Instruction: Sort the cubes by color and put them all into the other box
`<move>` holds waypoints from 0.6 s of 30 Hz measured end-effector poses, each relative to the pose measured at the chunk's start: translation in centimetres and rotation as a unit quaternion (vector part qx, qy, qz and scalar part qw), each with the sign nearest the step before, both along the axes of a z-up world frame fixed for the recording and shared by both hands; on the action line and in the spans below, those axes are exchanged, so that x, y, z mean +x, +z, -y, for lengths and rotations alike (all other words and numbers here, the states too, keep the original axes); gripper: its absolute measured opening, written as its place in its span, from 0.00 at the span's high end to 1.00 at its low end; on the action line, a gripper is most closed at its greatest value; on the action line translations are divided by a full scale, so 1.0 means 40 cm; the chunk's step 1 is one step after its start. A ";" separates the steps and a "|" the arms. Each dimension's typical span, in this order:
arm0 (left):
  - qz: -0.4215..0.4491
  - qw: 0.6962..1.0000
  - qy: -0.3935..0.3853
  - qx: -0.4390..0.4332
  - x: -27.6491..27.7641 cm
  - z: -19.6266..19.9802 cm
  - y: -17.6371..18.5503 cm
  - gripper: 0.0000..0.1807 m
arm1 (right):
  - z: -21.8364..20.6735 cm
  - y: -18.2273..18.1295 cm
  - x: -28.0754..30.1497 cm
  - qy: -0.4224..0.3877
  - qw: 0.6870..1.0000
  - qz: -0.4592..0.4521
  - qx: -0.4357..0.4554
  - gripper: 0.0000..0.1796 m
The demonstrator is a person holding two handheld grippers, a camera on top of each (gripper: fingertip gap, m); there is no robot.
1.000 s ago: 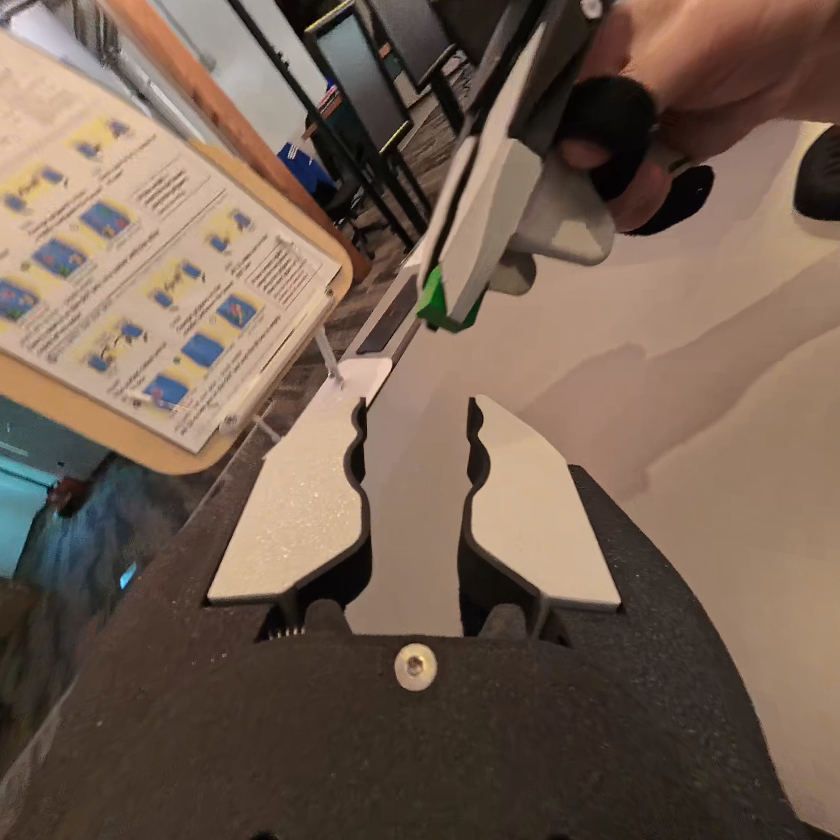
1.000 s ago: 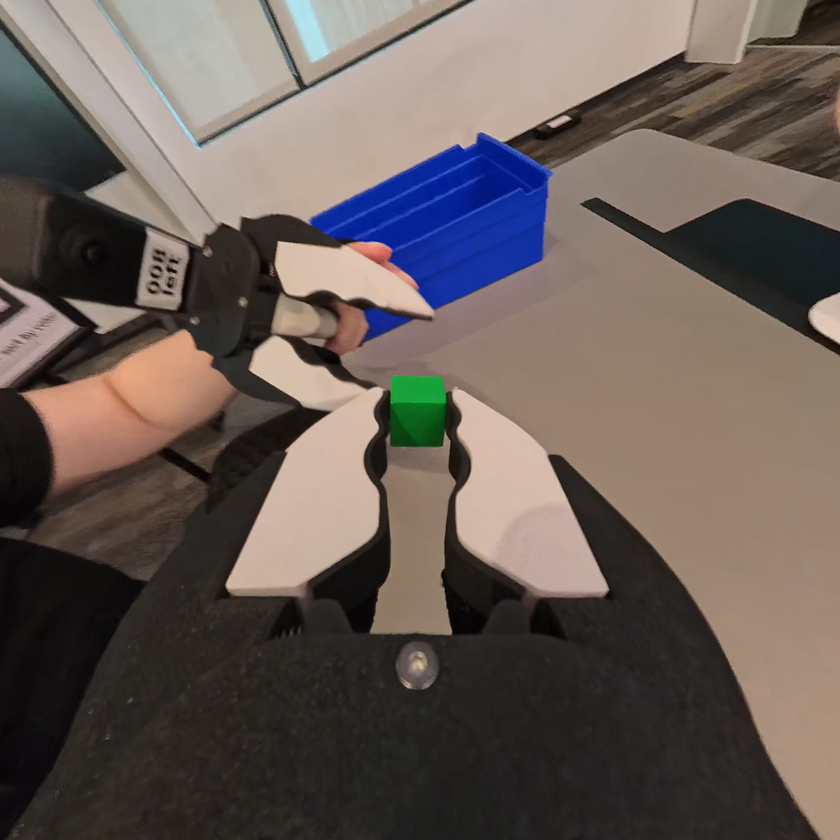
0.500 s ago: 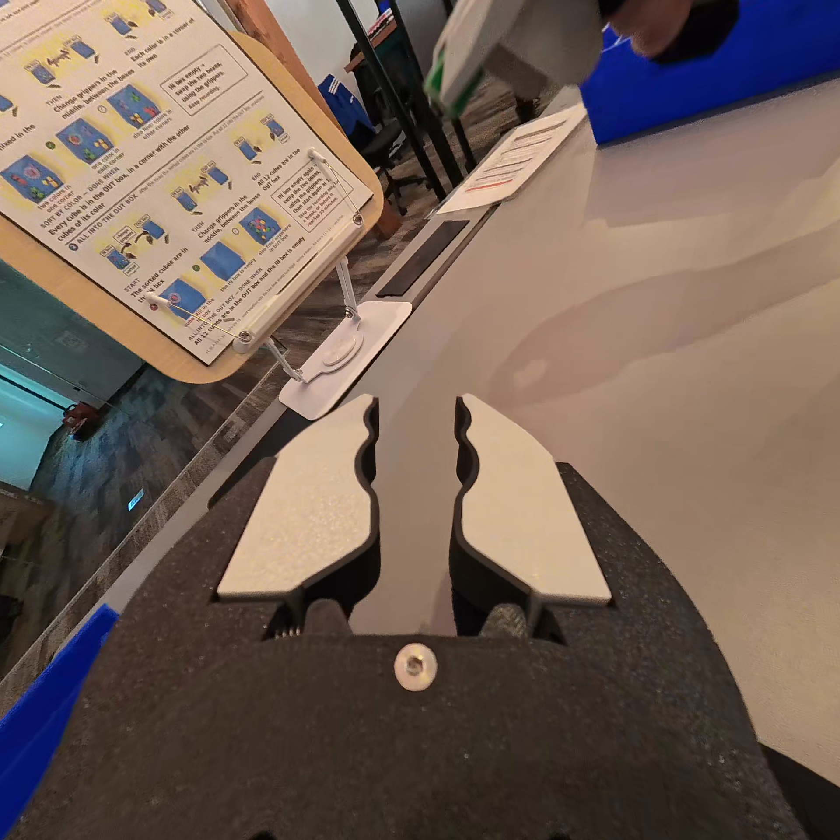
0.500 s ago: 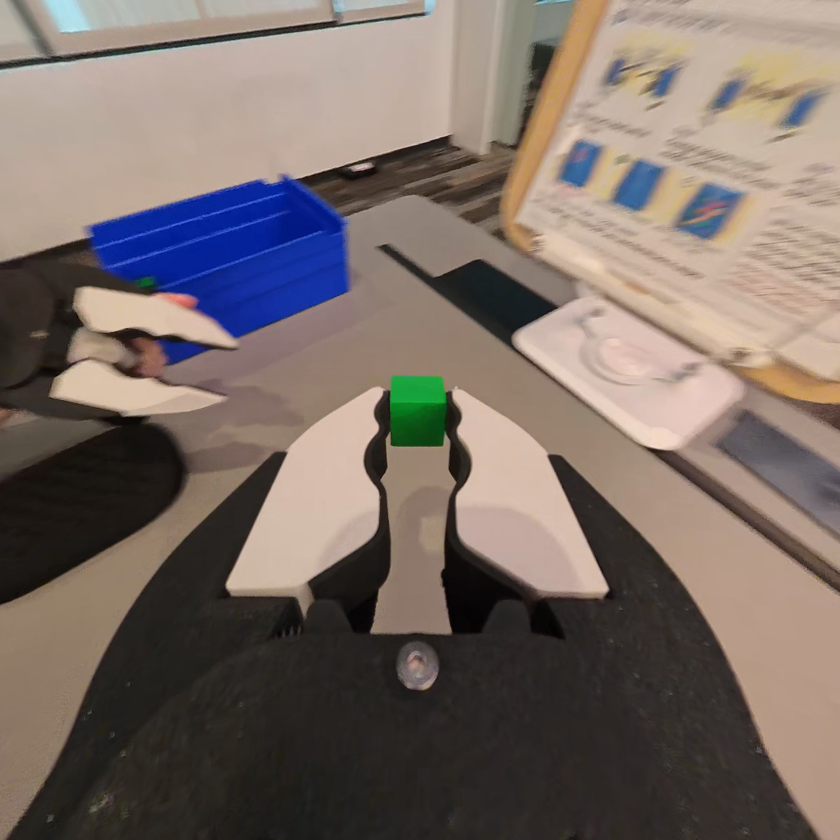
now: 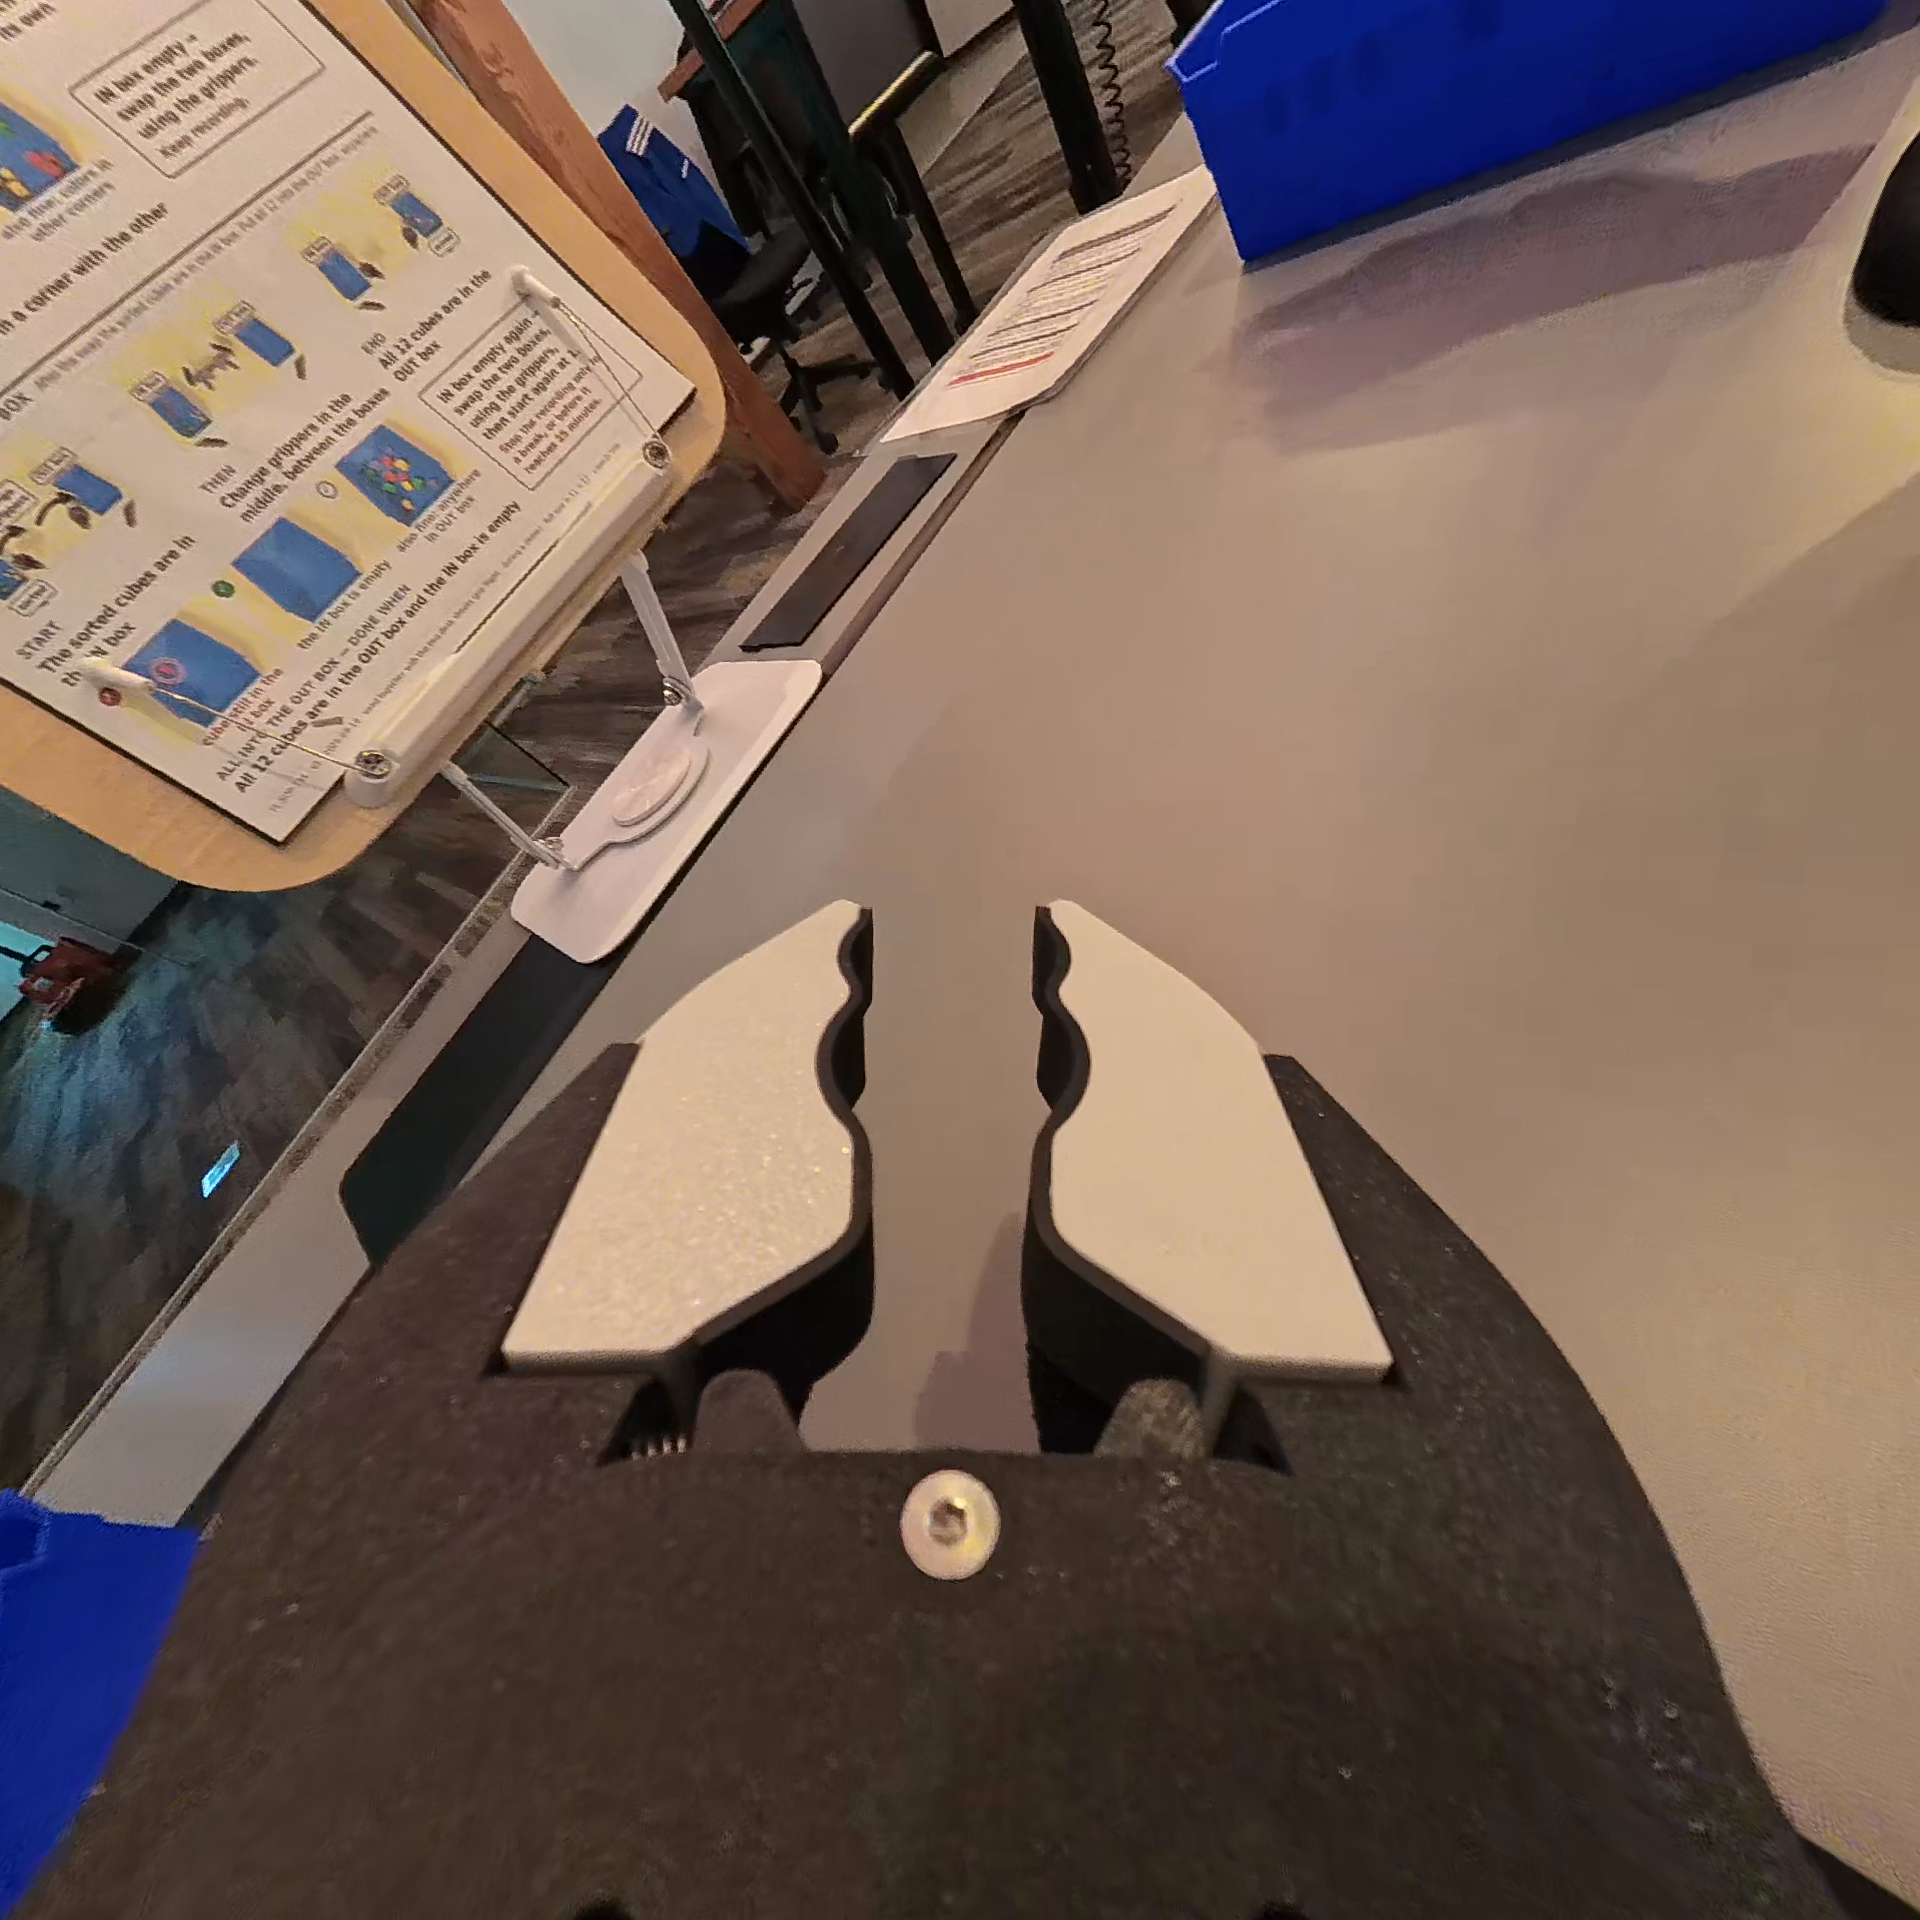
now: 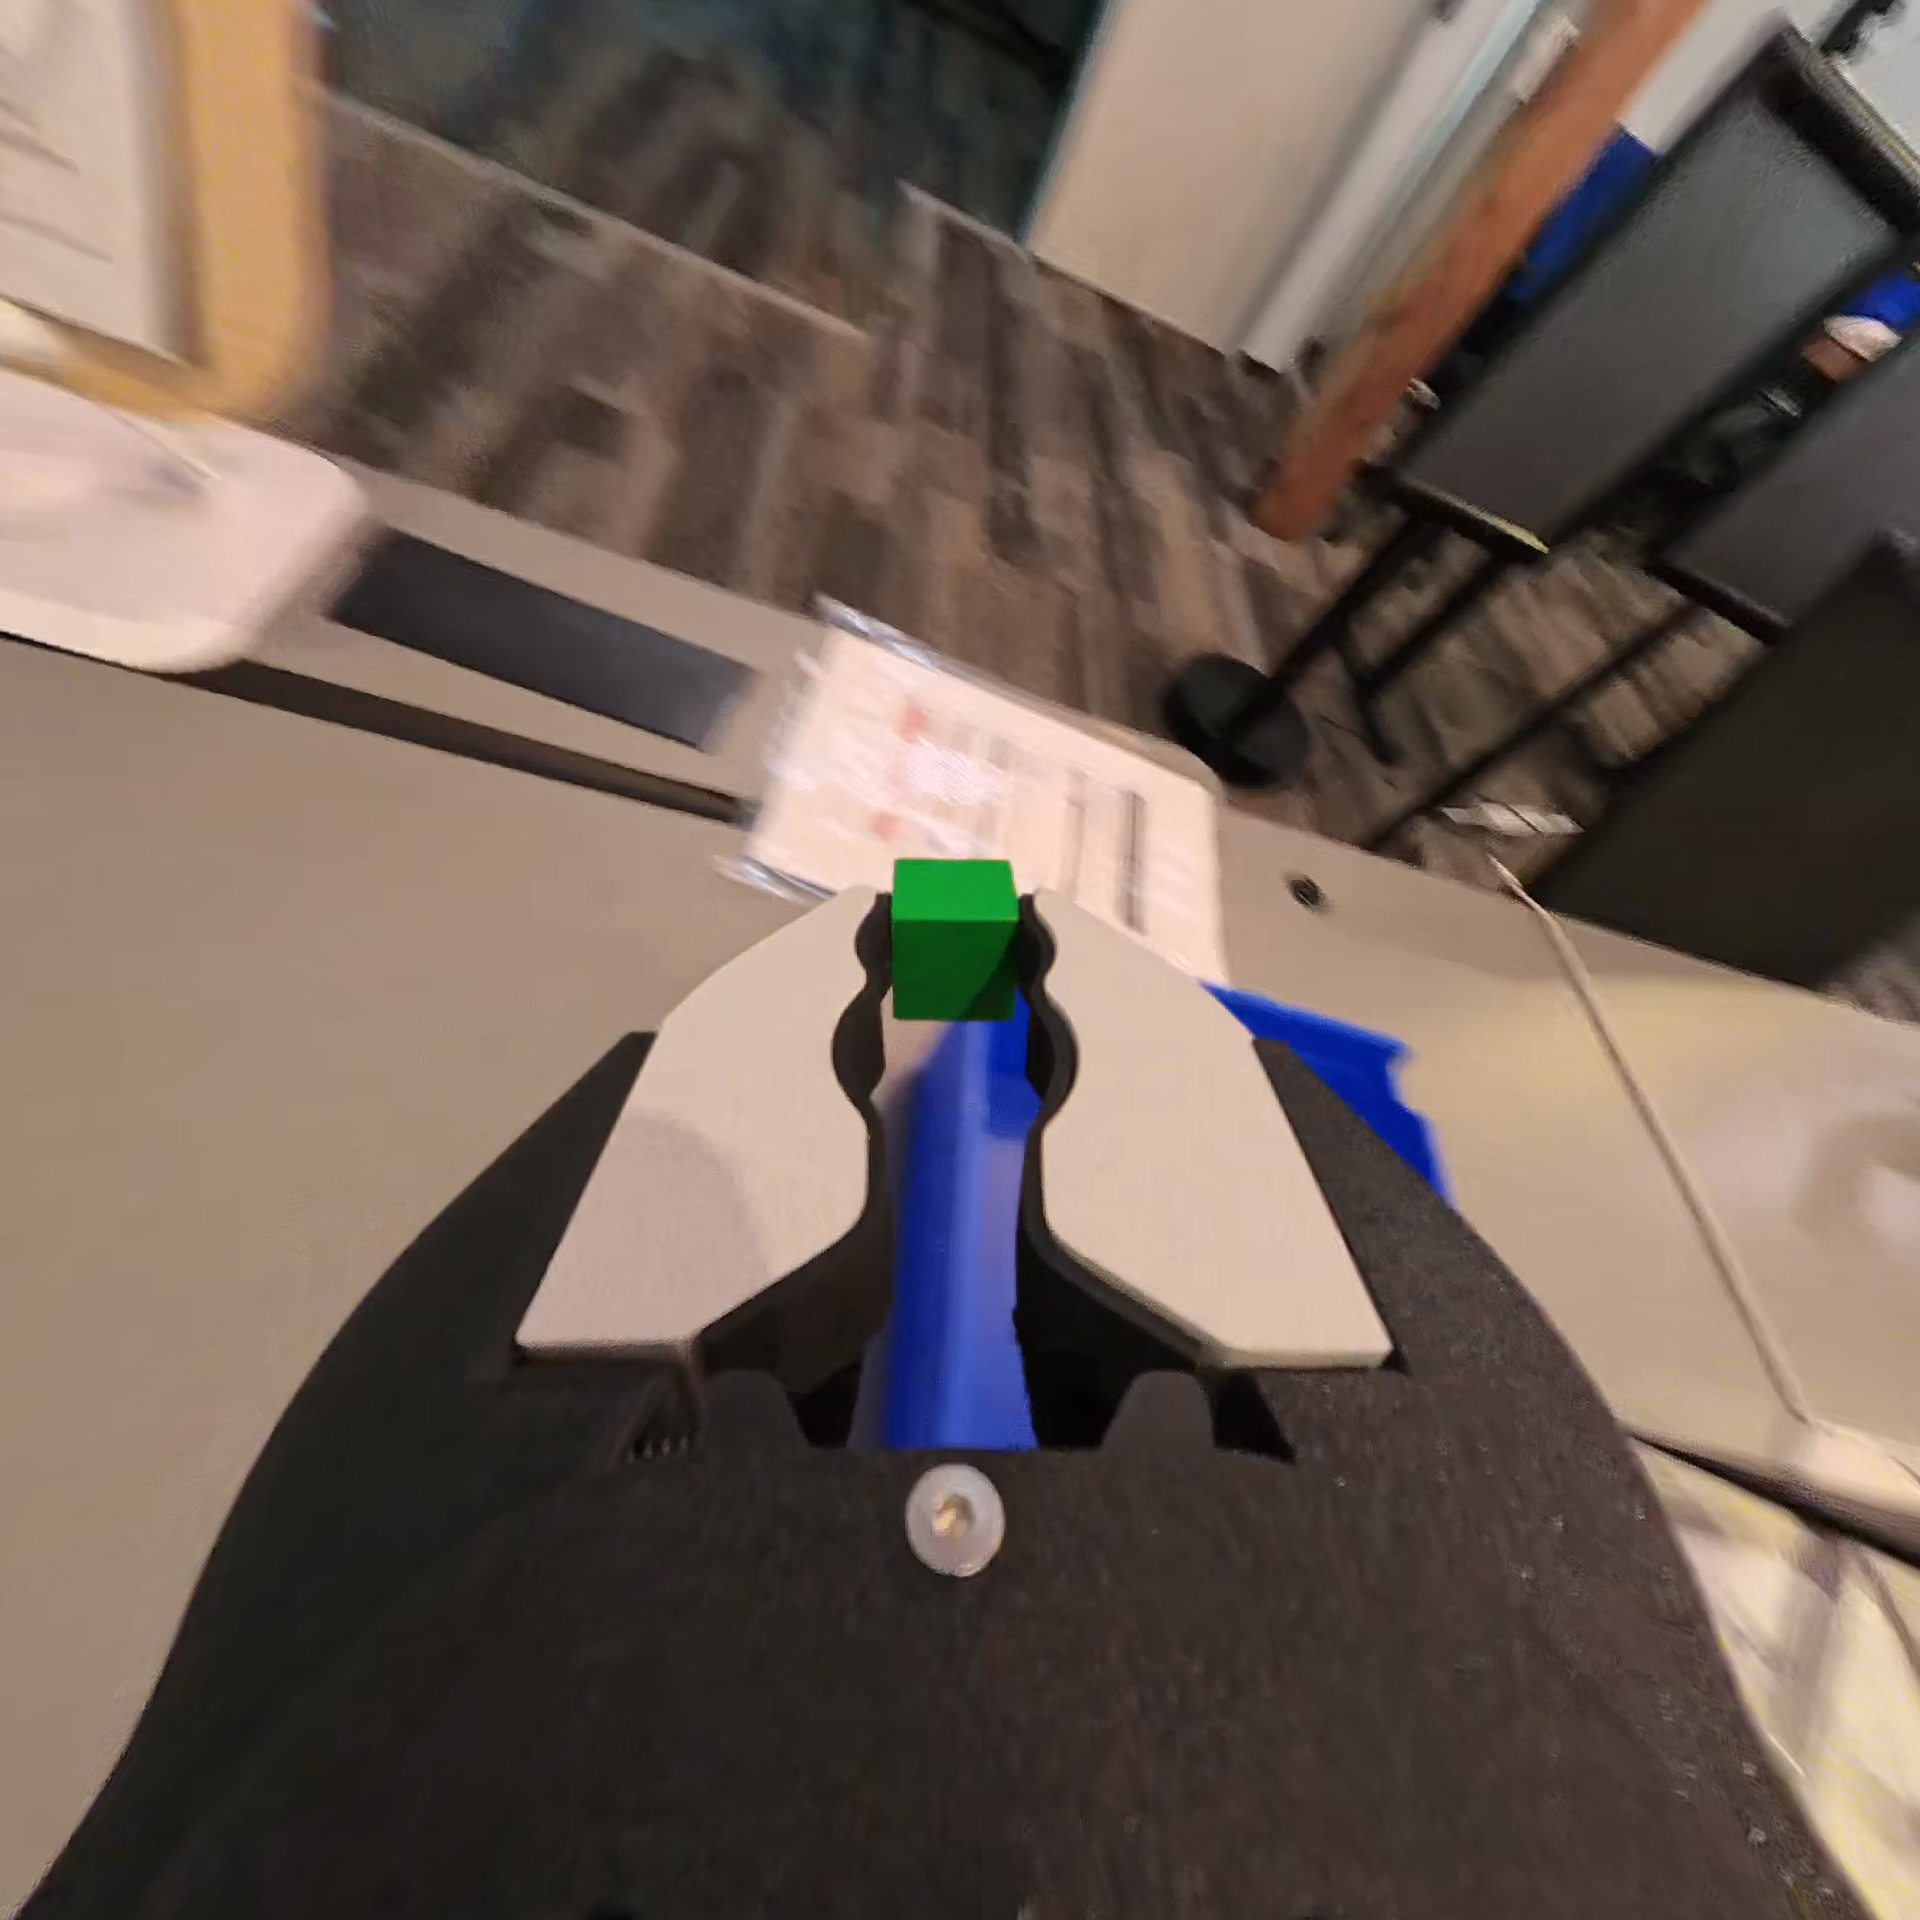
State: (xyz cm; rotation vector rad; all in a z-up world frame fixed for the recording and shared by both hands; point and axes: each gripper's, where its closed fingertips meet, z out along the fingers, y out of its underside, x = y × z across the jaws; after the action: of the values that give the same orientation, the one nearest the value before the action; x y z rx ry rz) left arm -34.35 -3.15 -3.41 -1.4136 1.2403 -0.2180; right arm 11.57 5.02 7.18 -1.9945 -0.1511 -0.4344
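My right gripper (image 6: 954,925) is shut on a green cube (image 6: 953,940) held at its fingertips, in the air over the near rim of a blue box (image 6: 1320,1081) that shows between and right of the fingers. My left gripper (image 5: 952,920) is open and empty, low over the grey table (image 5: 1403,831). A blue box (image 5: 1455,114) stands at the far right of the table in the left wrist view. A corner of another blue box (image 5: 62,1683) shows at the bottom left. No other cubes are in view.
An instruction board on a white stand (image 5: 665,790) sits at the table's left edge. A printed sheet (image 5: 1049,312) lies beside the far blue box; it also shows in the right wrist view (image 6: 987,790). A black object (image 5: 1886,239) is at the right edge. A white cable (image 6: 1662,1143) crosses the table.
My right gripper has swung right with the green cube, away from the board, and is now over a blue box. My left gripper has drawn back and the right gripper has left its view.
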 end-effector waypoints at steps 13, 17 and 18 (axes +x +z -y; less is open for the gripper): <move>0.001 1.000 -0.012 -0.024 0.014 0.011 -0.046 0.85 | 0.200 -0.302 0.355 -0.126 0.965 -0.029 -0.229 0.88; 0.001 1.000 -0.014 -0.028 0.017 0.013 -0.053 0.85 | 0.214 -0.352 0.365 -0.125 0.956 -0.040 -0.263 0.87; 0.000 0.999 -0.015 -0.028 0.017 0.013 -0.055 0.86 | 0.216 -0.359 0.365 -0.125 0.954 -0.045 -0.267 0.87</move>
State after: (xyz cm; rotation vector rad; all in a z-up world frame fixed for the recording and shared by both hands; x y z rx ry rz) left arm -33.66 -3.67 -5.61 -1.4449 1.2640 -0.2750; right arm 26.16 -3.61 -7.18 -2.5785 0.0505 -0.4977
